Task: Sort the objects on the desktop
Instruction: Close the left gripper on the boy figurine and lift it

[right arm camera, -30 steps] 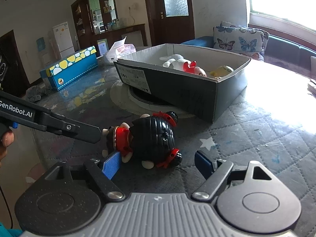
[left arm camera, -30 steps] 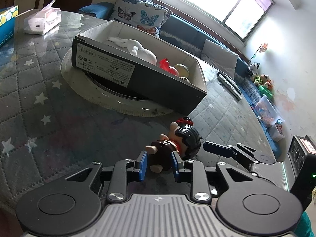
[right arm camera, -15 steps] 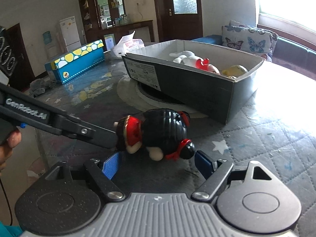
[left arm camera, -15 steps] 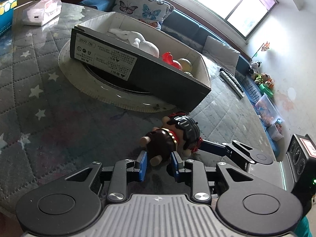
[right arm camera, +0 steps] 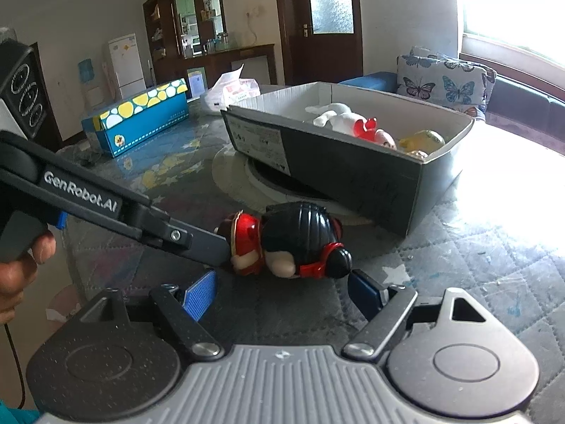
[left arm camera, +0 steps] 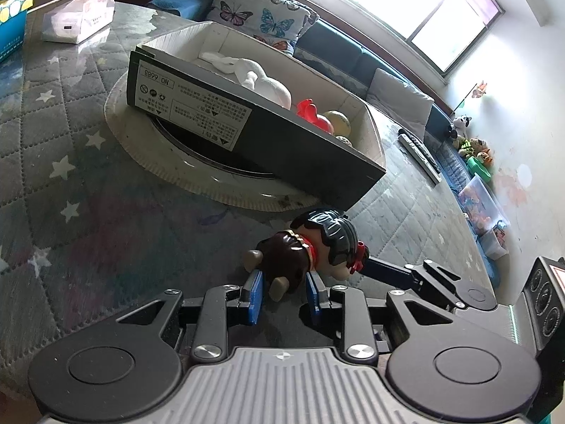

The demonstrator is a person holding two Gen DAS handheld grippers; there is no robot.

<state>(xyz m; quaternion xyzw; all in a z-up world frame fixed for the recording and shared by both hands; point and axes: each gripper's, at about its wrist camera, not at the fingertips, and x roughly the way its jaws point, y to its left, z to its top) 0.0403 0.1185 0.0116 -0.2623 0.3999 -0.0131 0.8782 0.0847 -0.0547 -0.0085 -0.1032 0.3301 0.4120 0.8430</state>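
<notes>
A doll with a black ribbed head and red bows [left arm camera: 317, 247] [right arm camera: 296, 240] hangs just above the quilted tablecloth. My left gripper [left arm camera: 282, 291] is shut on the doll's brown body and legs; its dark finger [right arm camera: 197, 240] shows in the right wrist view. My right gripper [right arm camera: 282, 289] is open, its blue pads either side of the doll's head, not touching it. Behind stands a dark open cardboard box [left arm camera: 282, 145] [right arm camera: 353, 173] holding a white plush, a red toy and a yellowish ball.
The box rests on a round turntable [left arm camera: 141, 148]. A tissue pack [left arm camera: 77, 21] and a blue spotted box [right arm camera: 137, 120] lie at the far side. Remote controls [left arm camera: 420, 155] lie right of the box. A sofa with butterfly cushions [right arm camera: 445, 81] stands beyond.
The left gripper has lifted the doll slightly and carried it toward the box. The right gripper has stayed open beside the doll's head.
</notes>
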